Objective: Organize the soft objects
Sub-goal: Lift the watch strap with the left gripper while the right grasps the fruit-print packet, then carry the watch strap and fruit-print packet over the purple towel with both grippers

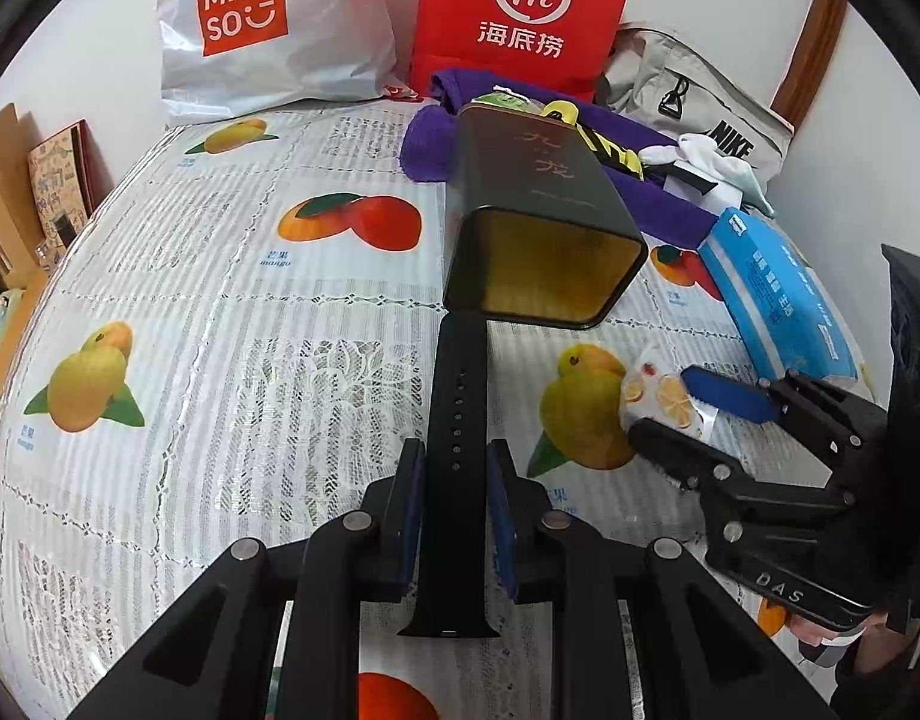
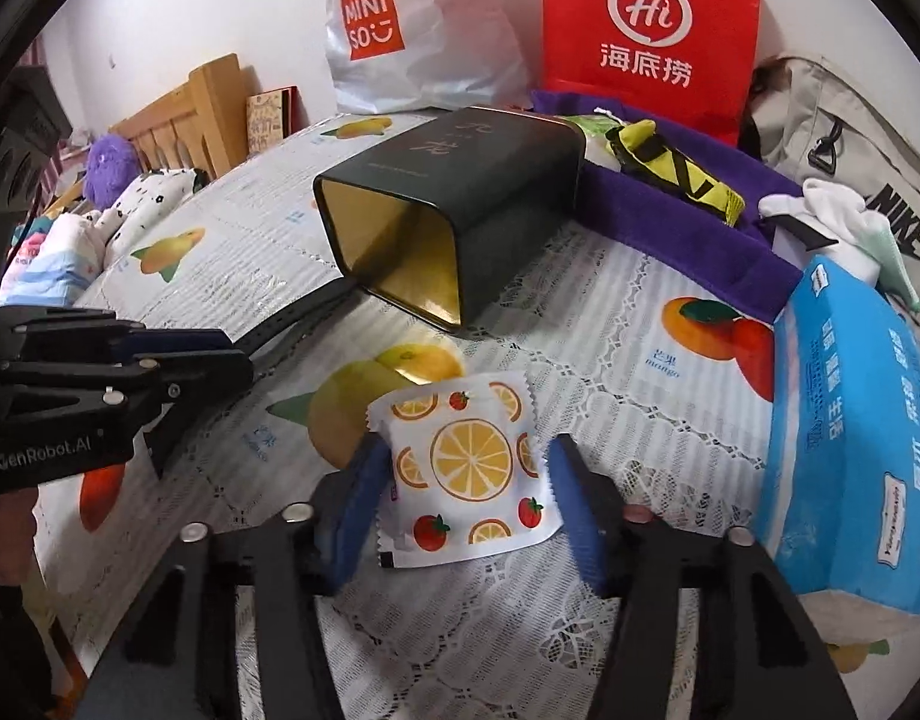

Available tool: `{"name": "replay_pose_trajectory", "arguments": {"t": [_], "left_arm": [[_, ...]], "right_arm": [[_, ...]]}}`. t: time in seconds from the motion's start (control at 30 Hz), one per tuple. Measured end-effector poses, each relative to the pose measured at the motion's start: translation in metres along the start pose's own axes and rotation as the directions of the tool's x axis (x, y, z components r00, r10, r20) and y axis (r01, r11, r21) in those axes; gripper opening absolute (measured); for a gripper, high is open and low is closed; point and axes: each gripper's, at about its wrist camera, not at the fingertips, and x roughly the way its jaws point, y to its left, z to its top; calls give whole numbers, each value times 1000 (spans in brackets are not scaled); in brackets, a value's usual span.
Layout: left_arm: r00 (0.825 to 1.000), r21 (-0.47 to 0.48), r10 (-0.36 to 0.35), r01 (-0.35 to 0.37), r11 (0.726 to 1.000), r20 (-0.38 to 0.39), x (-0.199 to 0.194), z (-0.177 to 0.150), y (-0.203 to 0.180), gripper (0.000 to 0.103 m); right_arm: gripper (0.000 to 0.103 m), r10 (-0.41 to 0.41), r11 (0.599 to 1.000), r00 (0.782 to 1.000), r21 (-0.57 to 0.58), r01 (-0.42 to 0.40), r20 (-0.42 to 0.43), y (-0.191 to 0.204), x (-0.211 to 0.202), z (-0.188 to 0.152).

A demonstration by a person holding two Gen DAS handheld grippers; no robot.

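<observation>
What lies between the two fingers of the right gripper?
In the right wrist view, the fruit-print packet lies flat on the tablecloth between the fingers of the right gripper; the jaws stand open around it.

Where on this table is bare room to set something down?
The tablecloth lies bare left of the tin and strap, up to the white bag. The right side is crowded: purple towel, blue pack, sachet.
</observation>
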Motion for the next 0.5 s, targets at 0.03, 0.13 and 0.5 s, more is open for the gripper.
{"name": "replay_pose_trajectory", "arguments": {"t": [0.03,0.13,0.5], "left_arm": [[1000,0,1,-1,1000,0,0,-1,0,20],[1000,2,-1,1,1000,1,-2,-4,-2,20],[999,1,-21,21,1000,30,-7,-15,-16,20]], "right_arm": [[39,2,1000,1000,-3,-2,0,1,-1,-1],[37,10,1000,1000,-19,-10,-3,2,-7,-8],[31,-5,1000,1000,19,5,-15,-7,-51,-57]]}}
